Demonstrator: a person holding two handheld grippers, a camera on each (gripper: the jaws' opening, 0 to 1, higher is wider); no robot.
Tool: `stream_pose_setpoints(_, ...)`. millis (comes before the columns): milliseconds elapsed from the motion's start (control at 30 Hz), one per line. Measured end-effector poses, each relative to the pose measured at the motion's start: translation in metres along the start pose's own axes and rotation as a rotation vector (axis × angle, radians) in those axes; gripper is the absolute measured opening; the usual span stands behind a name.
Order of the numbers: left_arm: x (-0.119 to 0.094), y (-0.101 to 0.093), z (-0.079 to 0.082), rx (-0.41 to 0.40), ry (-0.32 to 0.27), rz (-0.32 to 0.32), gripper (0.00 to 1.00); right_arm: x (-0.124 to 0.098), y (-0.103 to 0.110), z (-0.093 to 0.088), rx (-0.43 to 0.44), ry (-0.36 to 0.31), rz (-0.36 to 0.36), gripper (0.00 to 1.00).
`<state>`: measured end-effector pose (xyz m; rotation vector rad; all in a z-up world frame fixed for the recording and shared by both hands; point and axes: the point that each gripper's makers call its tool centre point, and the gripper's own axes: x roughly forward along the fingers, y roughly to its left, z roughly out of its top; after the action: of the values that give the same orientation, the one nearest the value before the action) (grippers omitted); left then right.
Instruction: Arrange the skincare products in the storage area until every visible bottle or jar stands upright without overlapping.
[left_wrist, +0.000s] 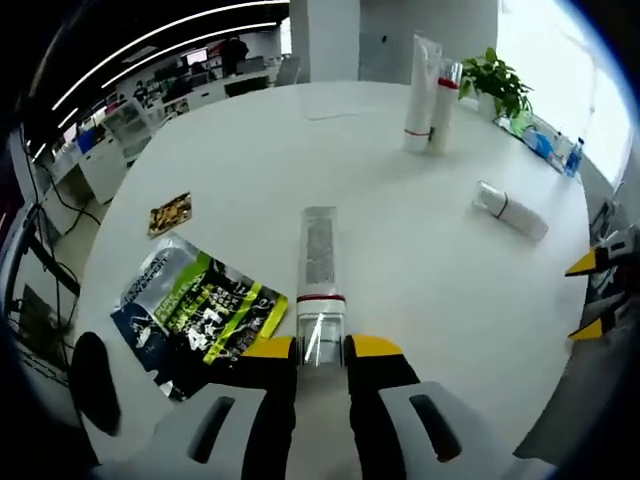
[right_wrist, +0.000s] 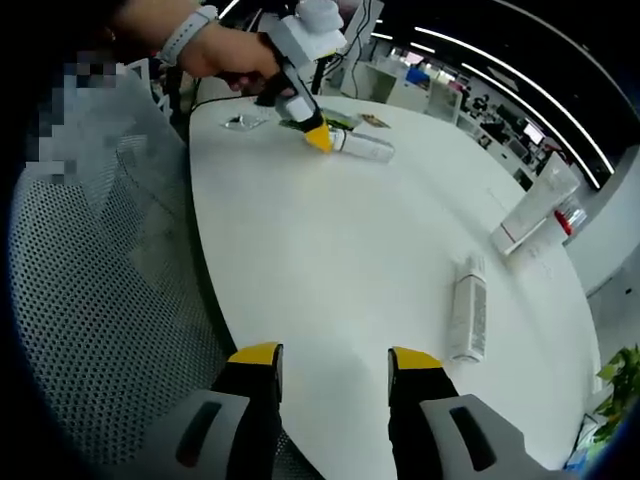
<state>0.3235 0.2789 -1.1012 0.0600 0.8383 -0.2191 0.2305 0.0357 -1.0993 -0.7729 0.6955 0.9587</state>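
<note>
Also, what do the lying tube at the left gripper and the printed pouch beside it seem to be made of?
The tube looks like frosted, soft plastic with a clear, hard cap, since the table shows faintly through the cap. The pouch seems glossy plastic or foil film: it is crinkled and catches bright highlights. The left gripper closes on the cap.

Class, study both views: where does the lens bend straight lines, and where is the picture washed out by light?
Left gripper view: the white table rim curves strongly, ceiling light strips arc, and the window behind the potted plant is blown out. Right gripper view: the table edge bows, the ceiling strips curve, and the mesh chair looks stretched near the rim.
</note>
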Motion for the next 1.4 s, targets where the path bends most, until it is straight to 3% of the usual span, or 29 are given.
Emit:
stream_pose_setpoints(367,-0.027,-0.028,0.010,-0.091,-0.050,-0.092,0.14,-0.001,0.000,0.001,-0.001,-0.005,0.002,0.35)
stream_pose_setpoints(800,-0.066,-0.060,-0.001,-0.062,-0.055,-0.143,0.14,-0.004,-0.001,0.007,0.013,-0.036,0.001,0.35)
stream_pose_setpoints(1133,-0.105,-0.082,-0.039,-0.002,0.043,-0.145,0.14,-0.011,-0.005,0.014,0.005,-0.060,-0.011,0.32)
stream_pose_setpoints(1400,-0.121,-0.105,-0.060,-0.023,0.080,-0.163,0.15,-0.024,-0.004,0.031,0.057,-0.152,0.030,0.35)
